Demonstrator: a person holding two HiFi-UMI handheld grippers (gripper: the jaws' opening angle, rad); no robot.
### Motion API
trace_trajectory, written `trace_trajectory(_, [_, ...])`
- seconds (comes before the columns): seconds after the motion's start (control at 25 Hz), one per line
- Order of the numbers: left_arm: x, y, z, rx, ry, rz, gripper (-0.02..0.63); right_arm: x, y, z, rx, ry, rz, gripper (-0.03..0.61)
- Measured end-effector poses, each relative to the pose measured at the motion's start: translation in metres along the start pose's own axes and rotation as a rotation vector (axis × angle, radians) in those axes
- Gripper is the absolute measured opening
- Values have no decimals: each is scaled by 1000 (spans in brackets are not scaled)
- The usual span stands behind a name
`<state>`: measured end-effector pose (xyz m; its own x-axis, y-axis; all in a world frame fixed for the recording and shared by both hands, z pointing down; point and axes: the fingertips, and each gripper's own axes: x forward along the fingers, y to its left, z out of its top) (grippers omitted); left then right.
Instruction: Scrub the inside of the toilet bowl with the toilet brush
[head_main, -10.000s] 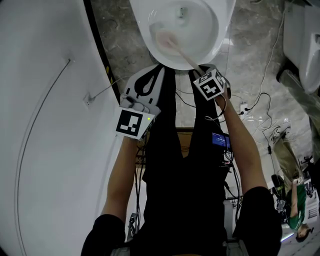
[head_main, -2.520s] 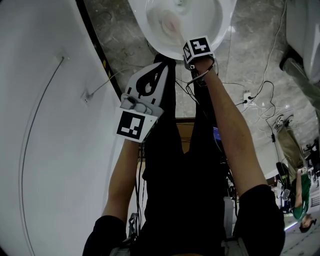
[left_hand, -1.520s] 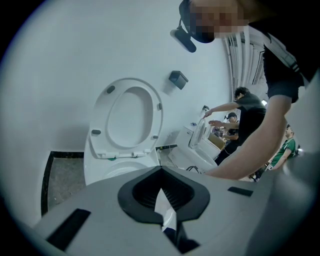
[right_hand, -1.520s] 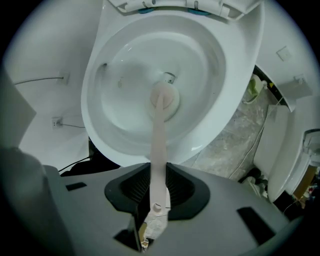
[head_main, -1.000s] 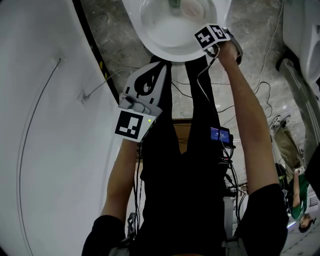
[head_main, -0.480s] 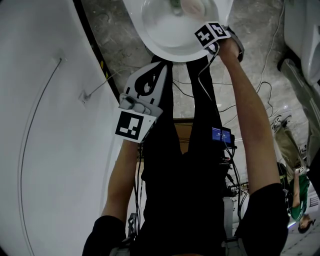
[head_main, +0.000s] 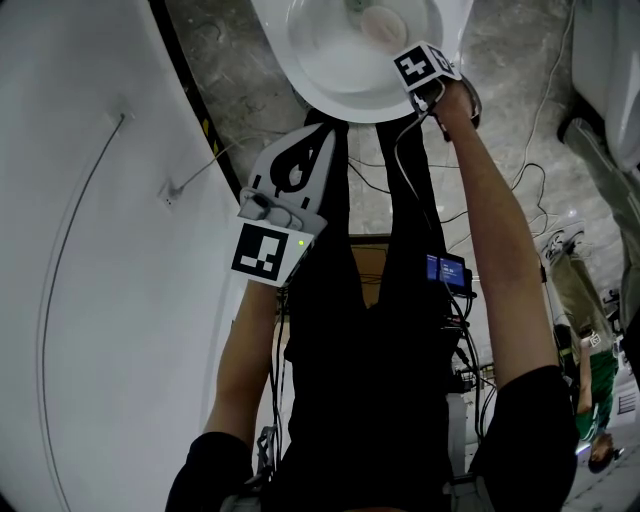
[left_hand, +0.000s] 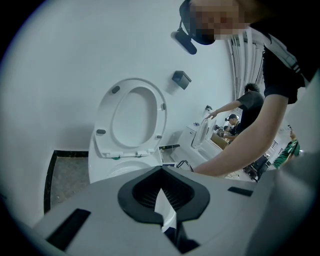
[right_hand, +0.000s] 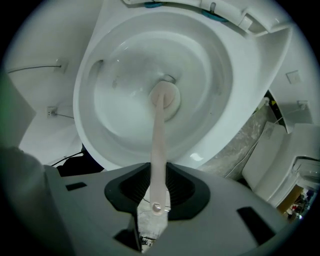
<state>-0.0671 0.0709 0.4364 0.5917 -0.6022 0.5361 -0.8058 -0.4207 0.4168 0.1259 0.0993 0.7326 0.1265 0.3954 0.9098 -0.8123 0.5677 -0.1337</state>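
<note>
Brush head at the bottom of the bowl

The right tongs (right_hand: 153, 202) are clamped on the end of the brush (right_hand: 158, 130) handle. That grip likely lets the head reach the outlet deep in the bowl (right_hand: 215, 70) while the hand stays above the rim. The seat (left_hand: 131, 117) stands raised, leaving the bowl open. The left tongs (left_hand: 163, 212) are closed on nothing, held back clear of the scrubbing.

Head view looks steeply down; both gripper views face toilet bowl (right_hand: 115, 110), left seemingly farther.
</note>
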Motion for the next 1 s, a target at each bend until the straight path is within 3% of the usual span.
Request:
trace_trajectory(0.2, [-2, 3, 0, -4, 3, 4, 11, 8, 16, -3, 0, 26, 34, 101])
trace_trajectory(0.56, [-2, 7, 2, -10, 6, 7, 11, 17, 53, -12, 92, 71, 193, 102])
trace_trajectory(1.0, [-3, 12, 3, -10, 6, 6, 11, -1, 86, 24, 169, -33, 350, 103])
